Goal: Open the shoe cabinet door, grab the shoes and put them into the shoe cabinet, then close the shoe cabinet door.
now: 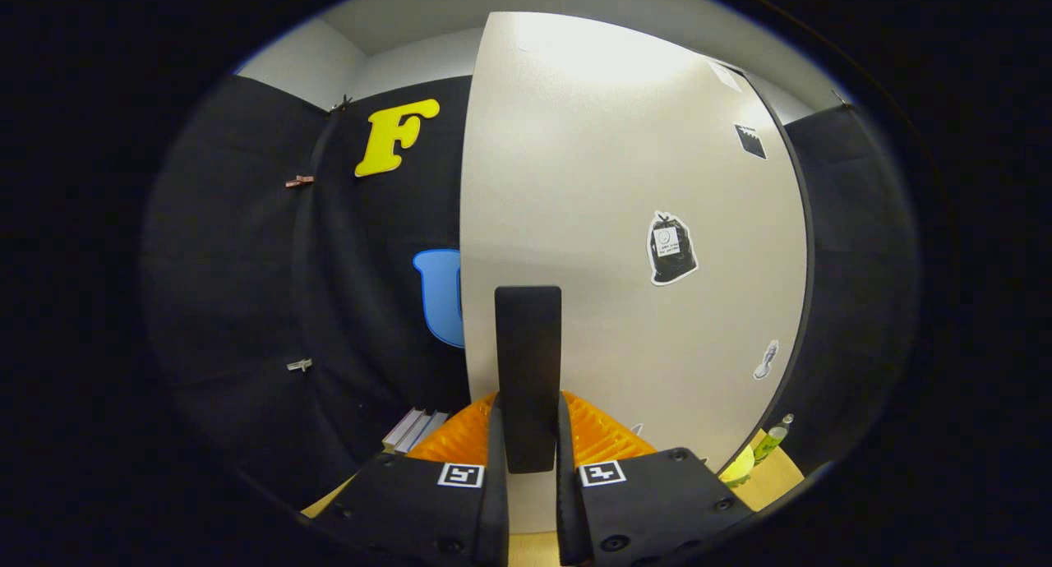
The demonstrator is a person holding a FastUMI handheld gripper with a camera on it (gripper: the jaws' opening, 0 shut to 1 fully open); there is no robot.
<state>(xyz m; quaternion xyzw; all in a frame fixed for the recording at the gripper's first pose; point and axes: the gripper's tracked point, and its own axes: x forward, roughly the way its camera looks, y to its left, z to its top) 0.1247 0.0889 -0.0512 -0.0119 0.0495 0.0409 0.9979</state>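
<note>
Door (pixel 625 222): cream panel, dark handle (pixel 528 370) pinched between the gripper (pixel 528 460) fingers. Stage unclear: opening or closing. Shoes unaccounted for.

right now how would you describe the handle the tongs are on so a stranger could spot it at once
Start at the big pale cabinet door with stickers on it. Near its left edge, low down, a dark flat upright handle stands out from the panel, its lower end between the tongs. Unlike the flat stickers, it is a plain raised bar.

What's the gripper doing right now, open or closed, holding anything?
Gripper: closed on the door handle, one finger pressing on each side of it, at the cabinet door.
</note>
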